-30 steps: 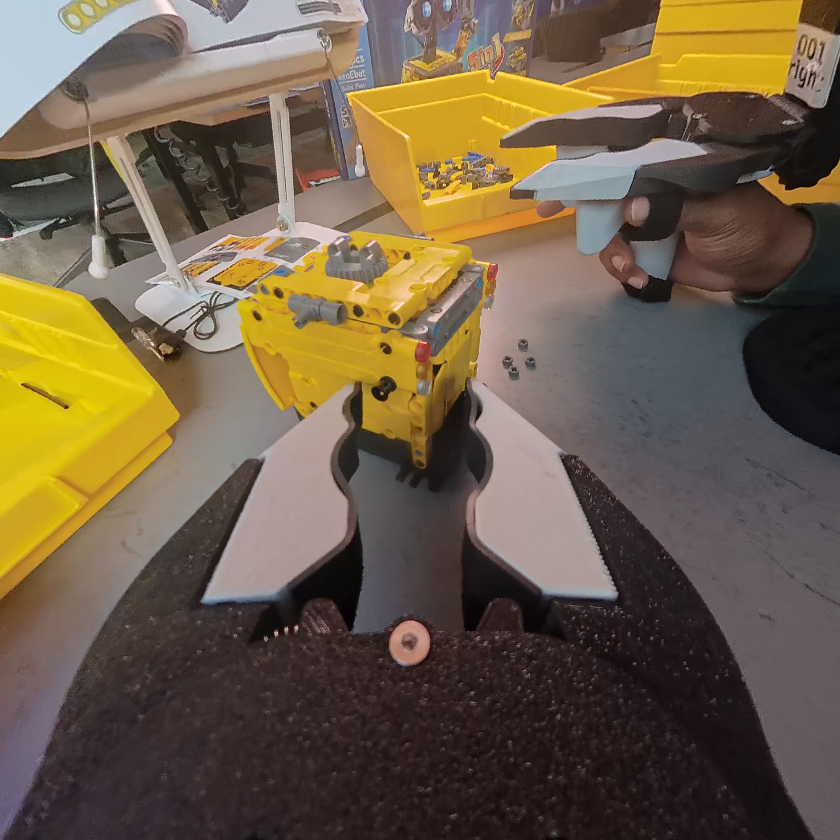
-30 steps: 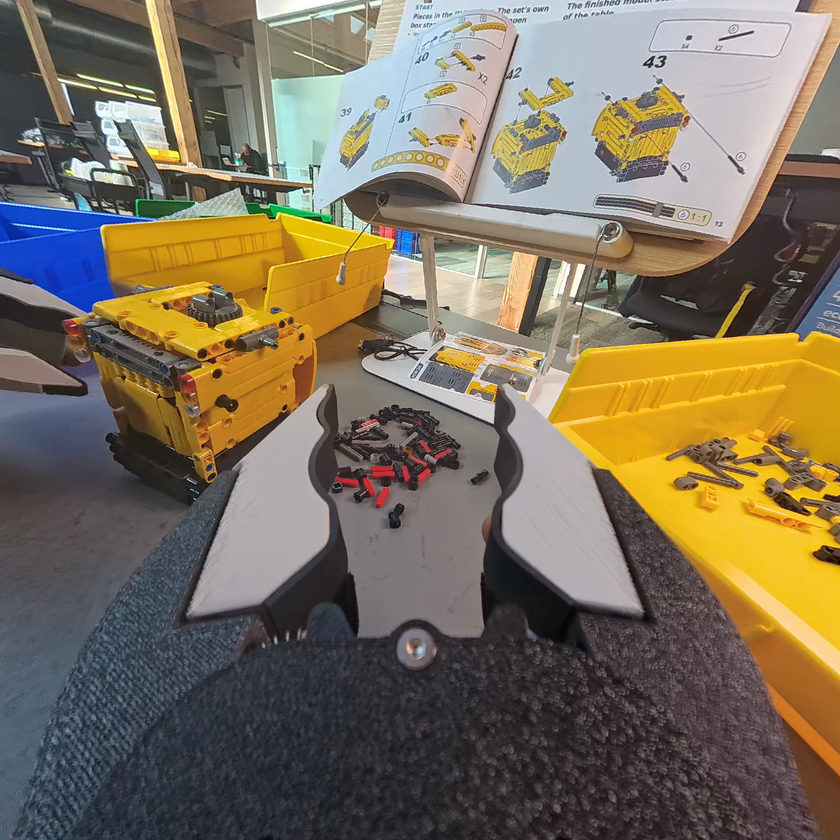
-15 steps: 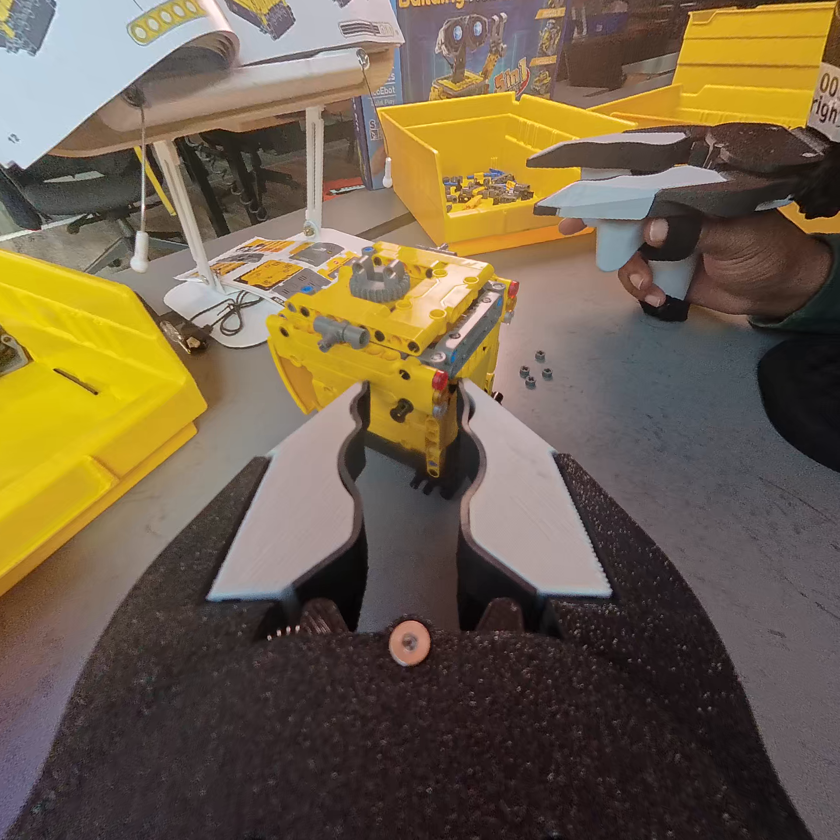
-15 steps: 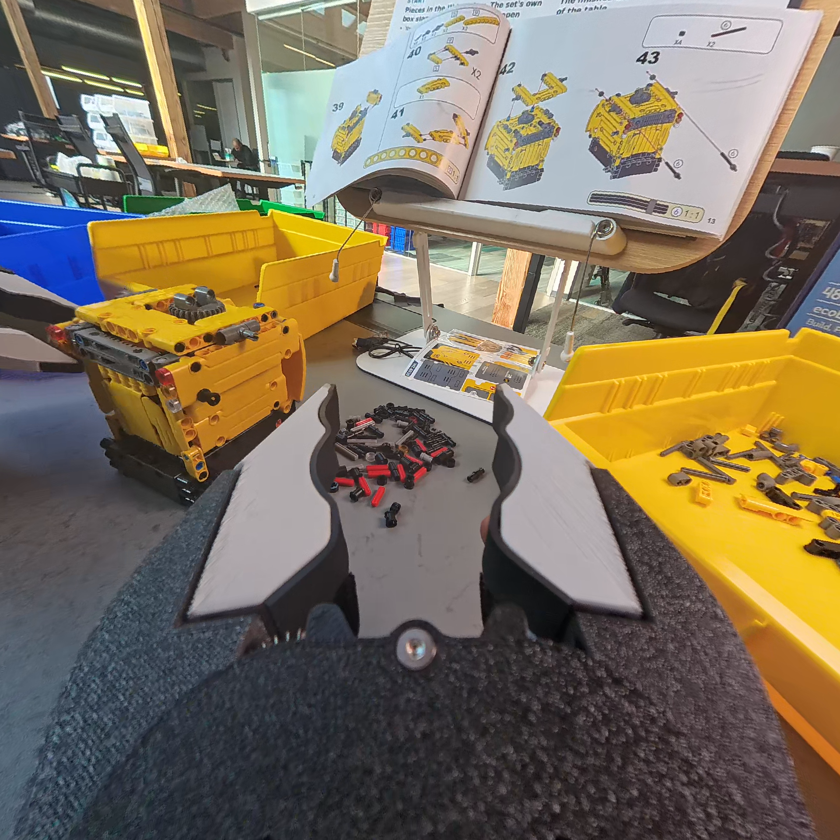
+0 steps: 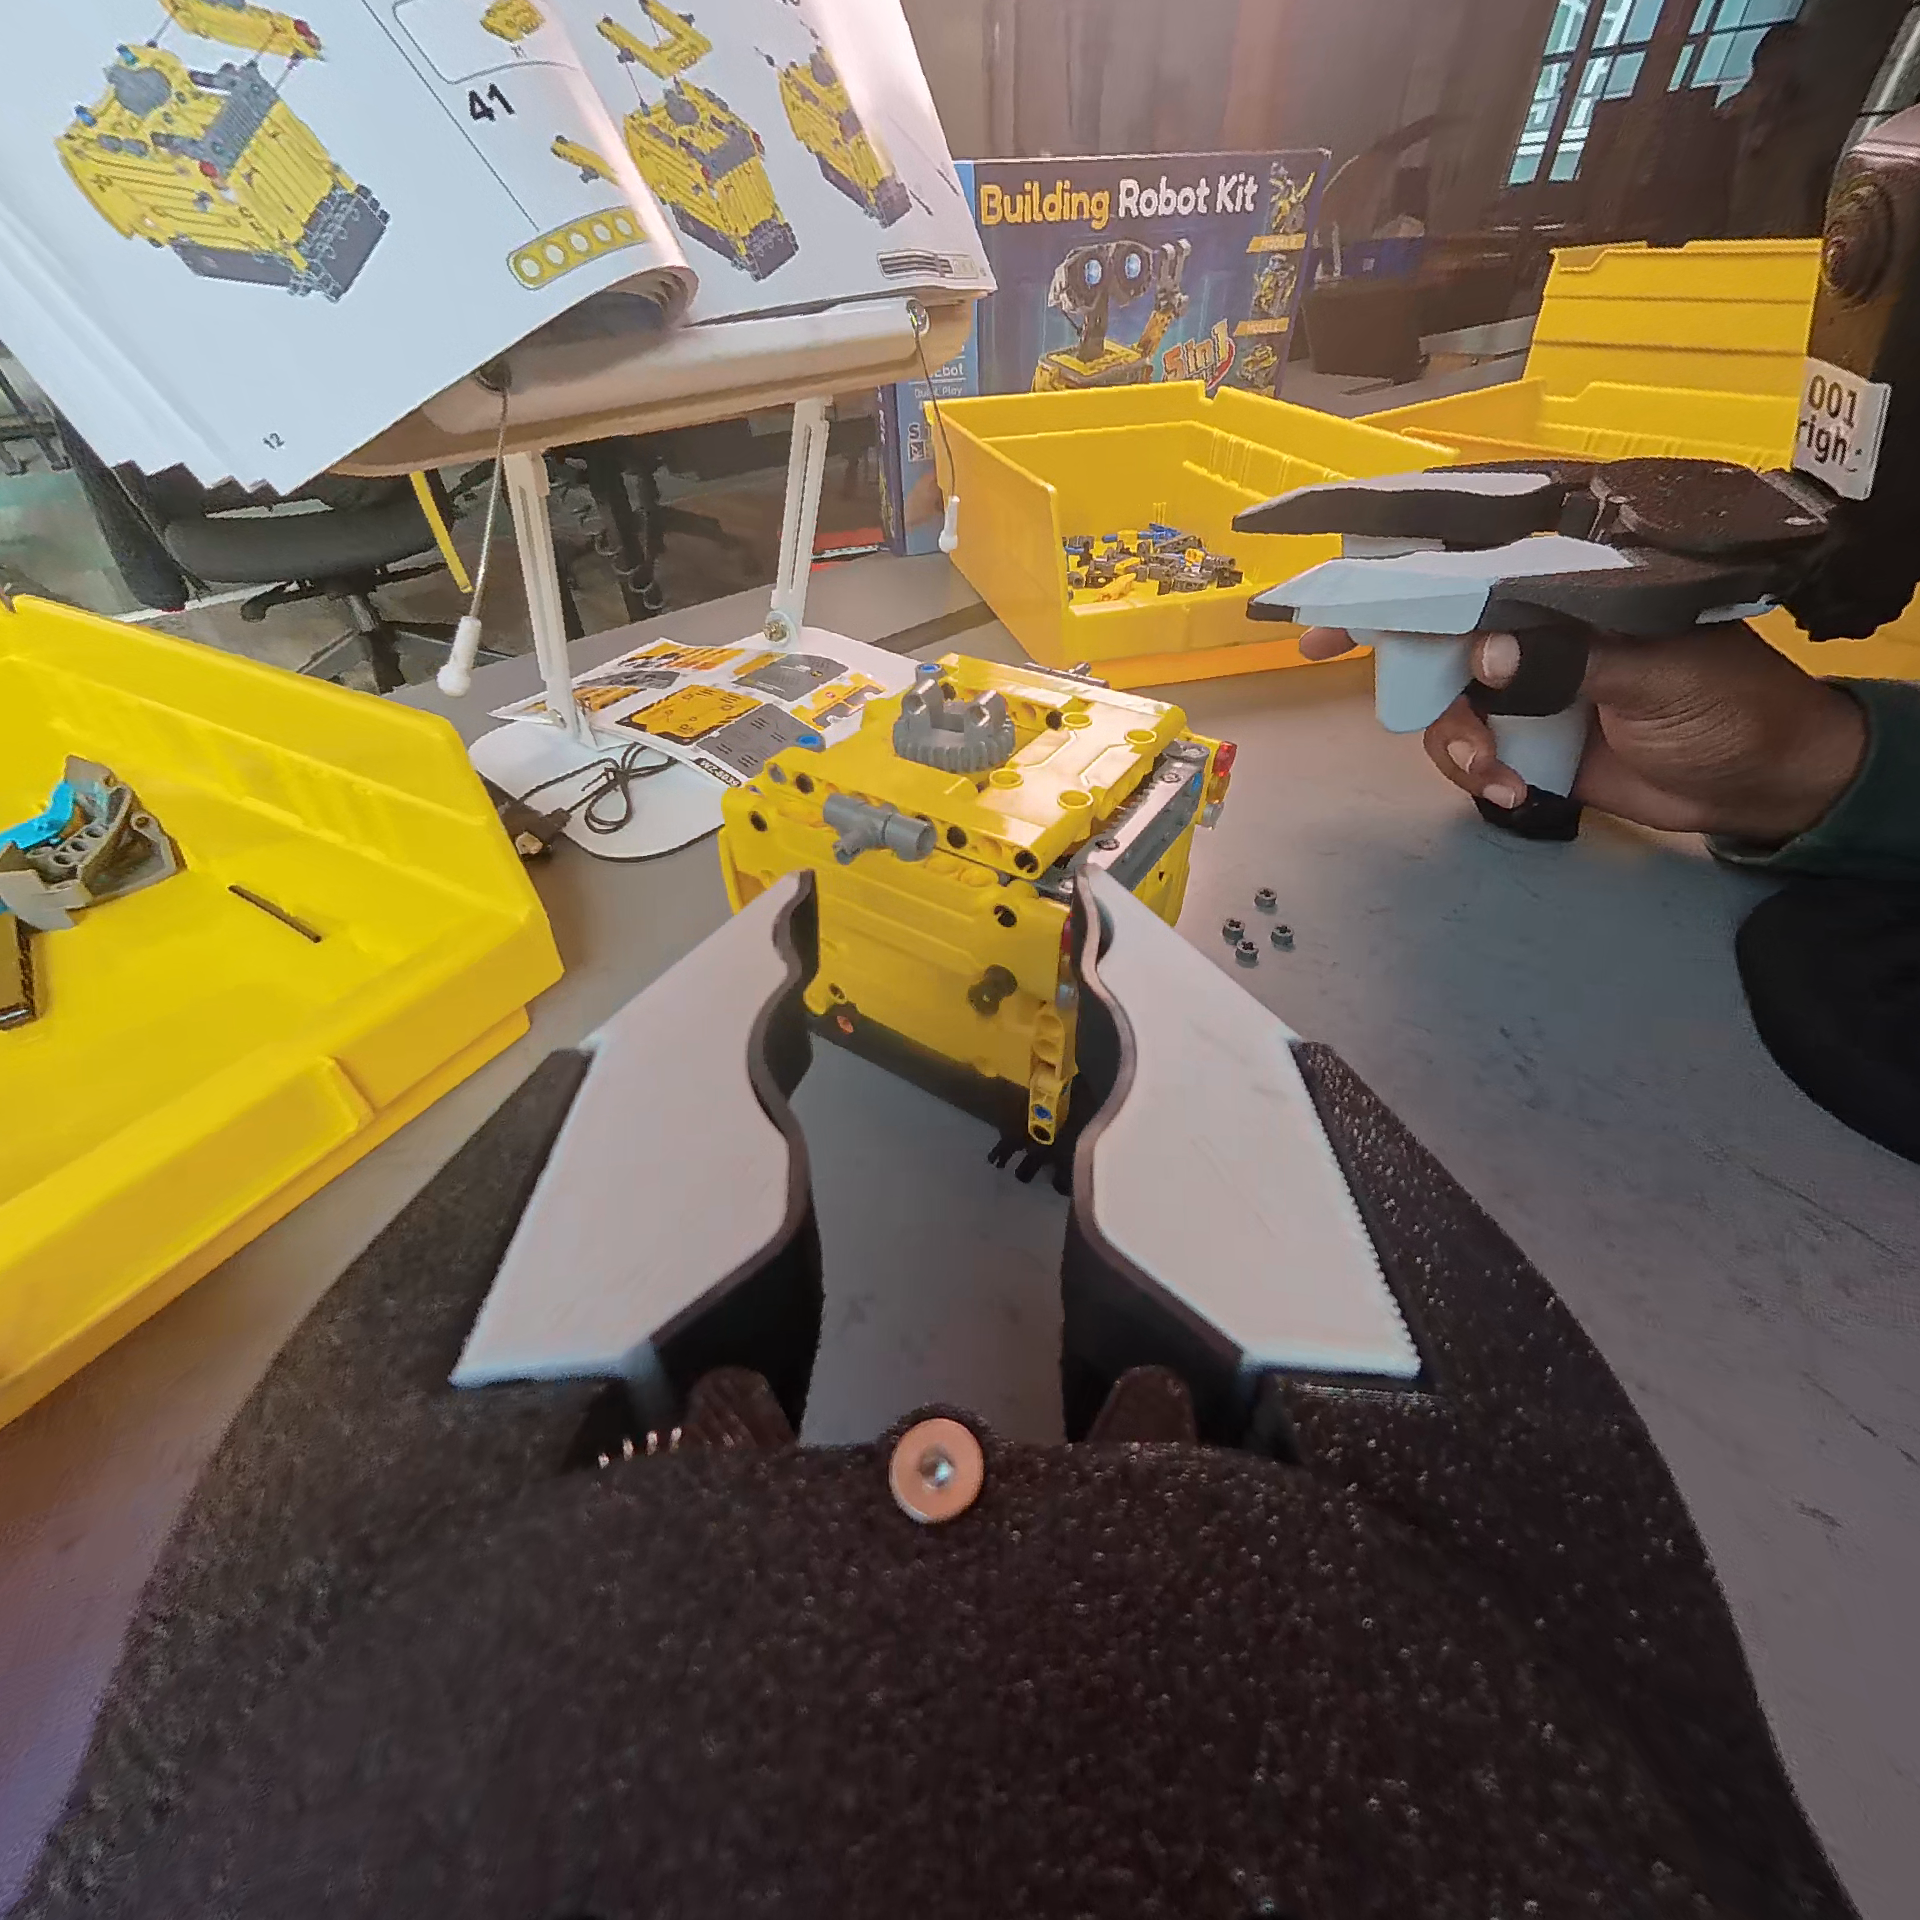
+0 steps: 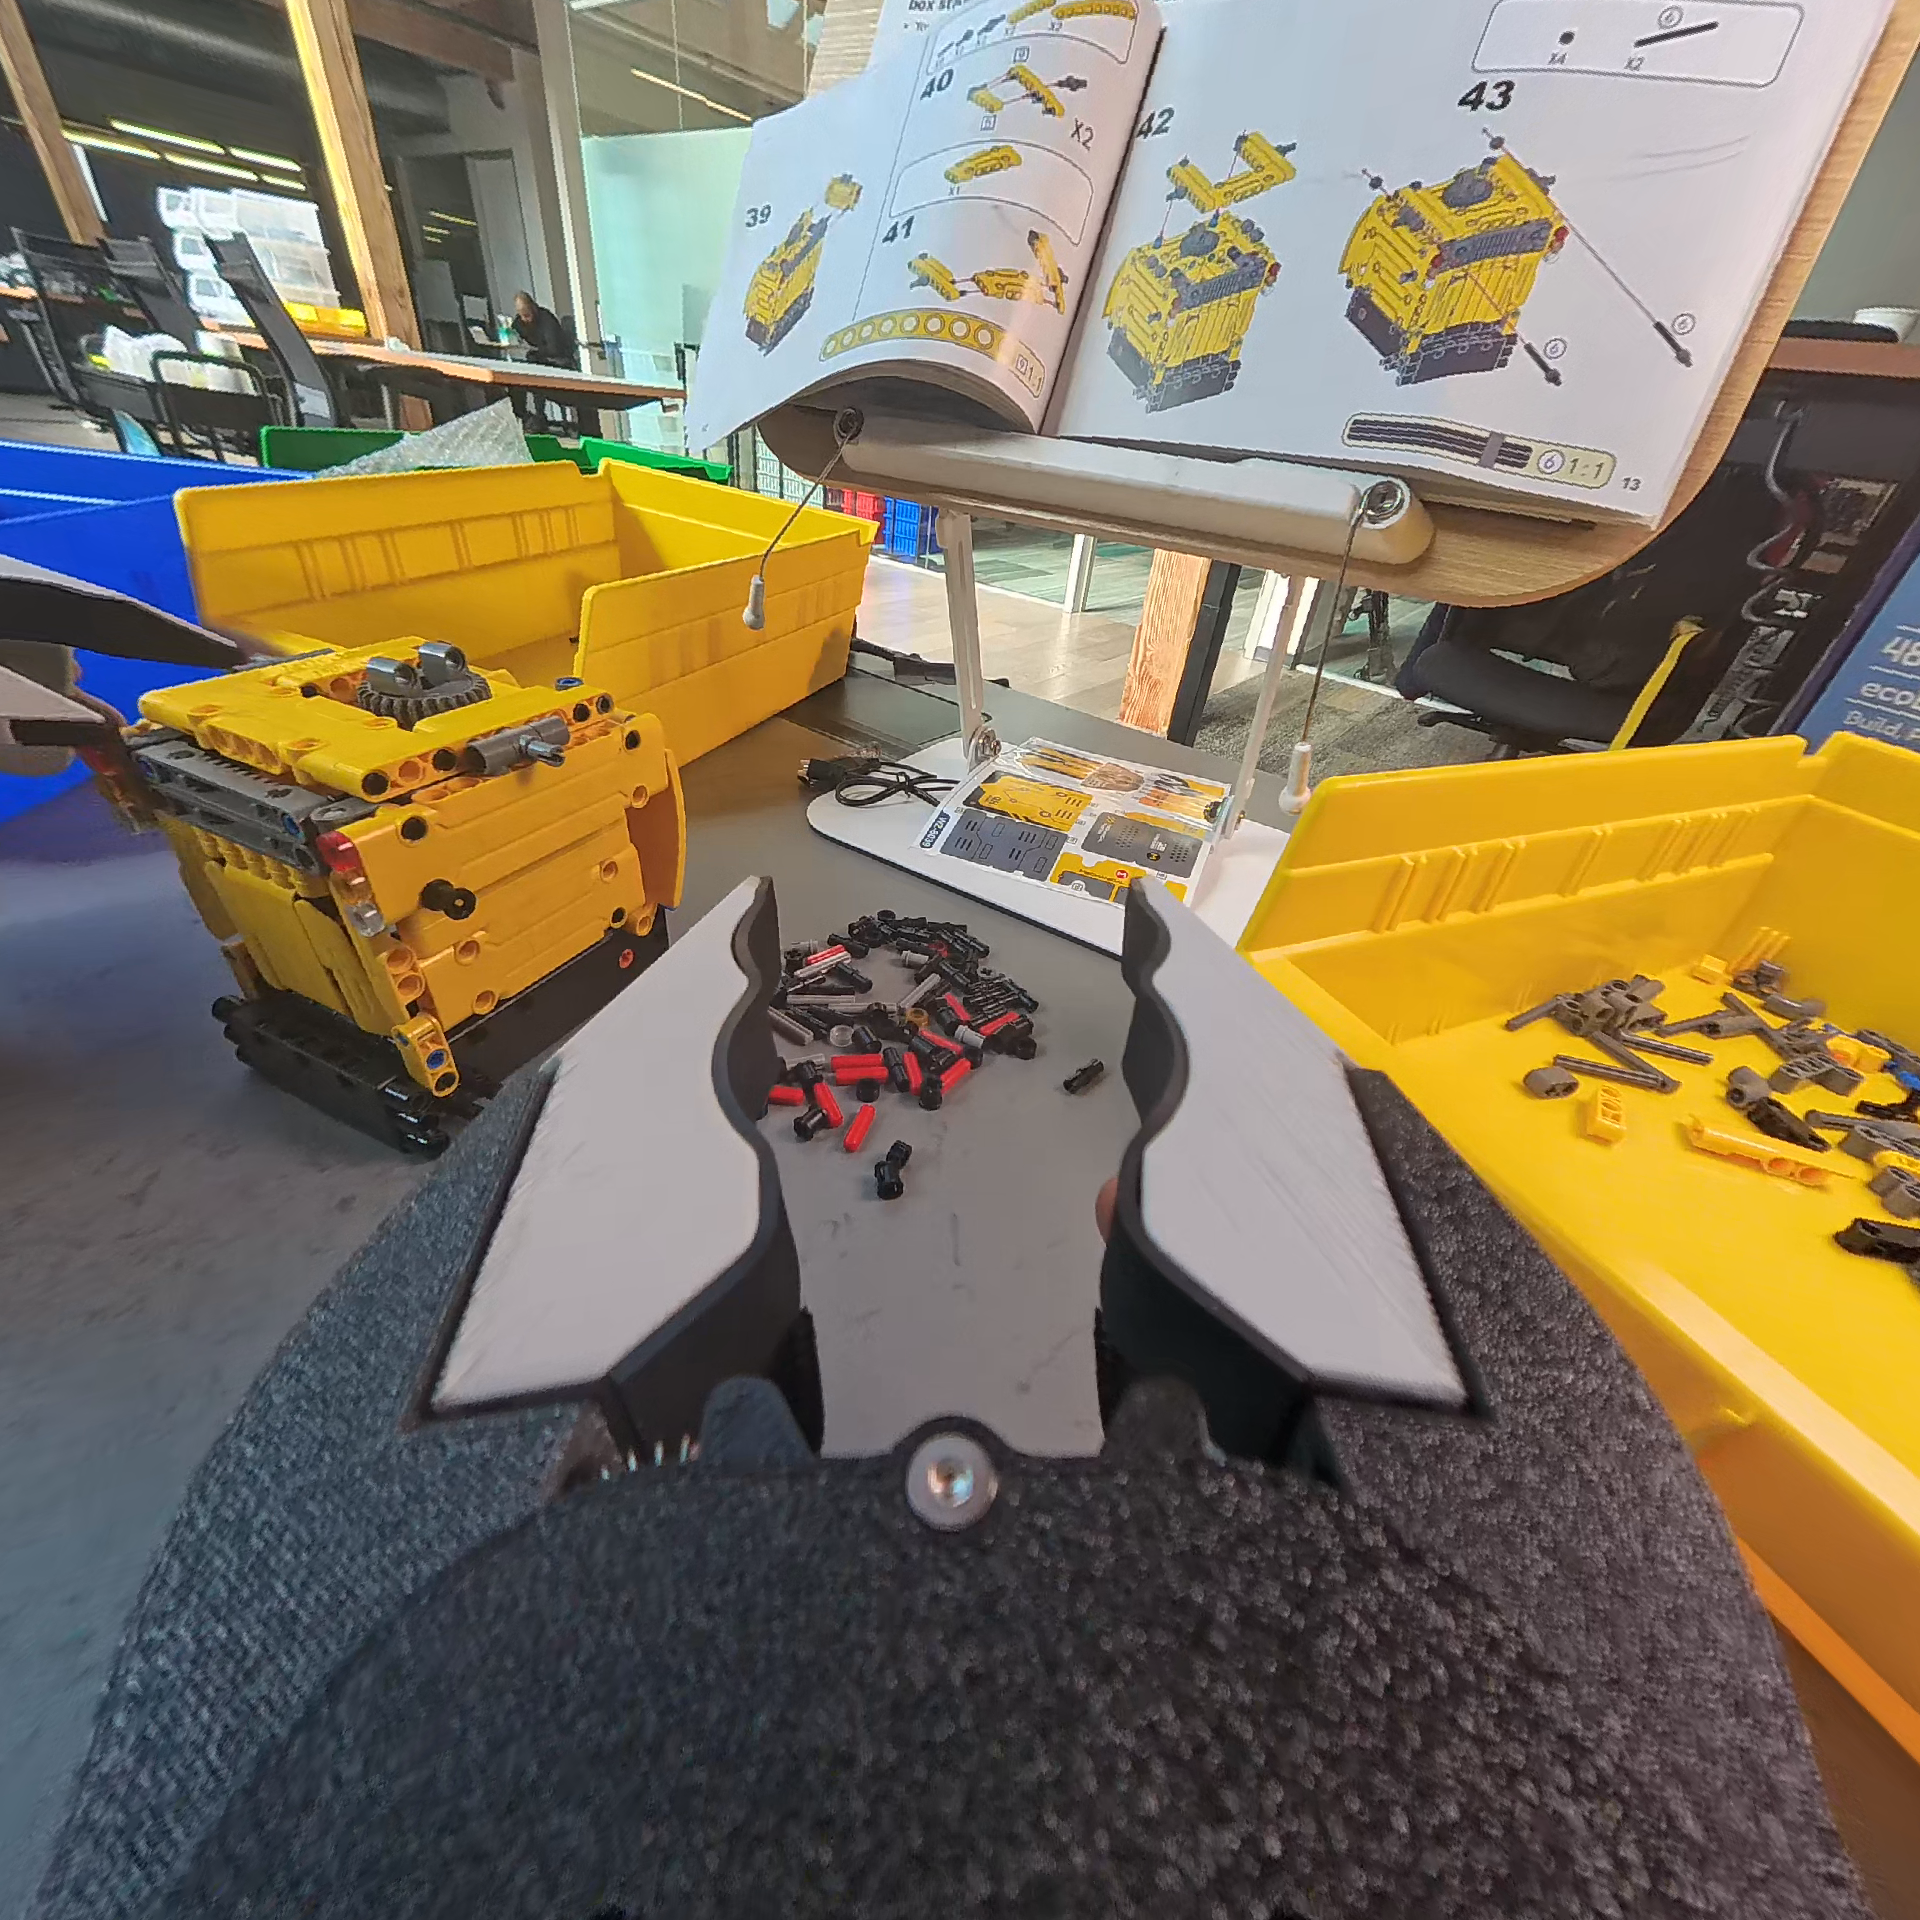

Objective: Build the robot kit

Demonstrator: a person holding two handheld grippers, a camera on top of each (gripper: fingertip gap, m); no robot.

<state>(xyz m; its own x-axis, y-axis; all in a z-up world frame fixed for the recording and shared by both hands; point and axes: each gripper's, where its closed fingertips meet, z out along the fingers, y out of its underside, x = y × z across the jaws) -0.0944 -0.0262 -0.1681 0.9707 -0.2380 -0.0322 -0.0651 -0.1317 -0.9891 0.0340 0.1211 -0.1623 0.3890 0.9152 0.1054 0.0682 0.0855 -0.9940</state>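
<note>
A yellow brick model with a grey gear on top stands on the grey table. My left gripper is closed on its near end, one finger on each side. In the right wrist view the model is at the left, with the left gripper's fingers at its far end. My right gripper is open and empty, above a pile of small black, red and grey pins. It also shows in the left wrist view, held by a hand to the model's right.
An open instruction book on a white stand rises behind the pins. Yellow bins hold loose parts at the right, the far left and in the left wrist view. Small dark pieces lie beside the model. A kit box stands behind.
My left gripper has shifted around the model: a corner sat between its fingers before, now a flat end does, and the jaws are slightly wider. My right gripper moved a little closer to the pins.
</note>
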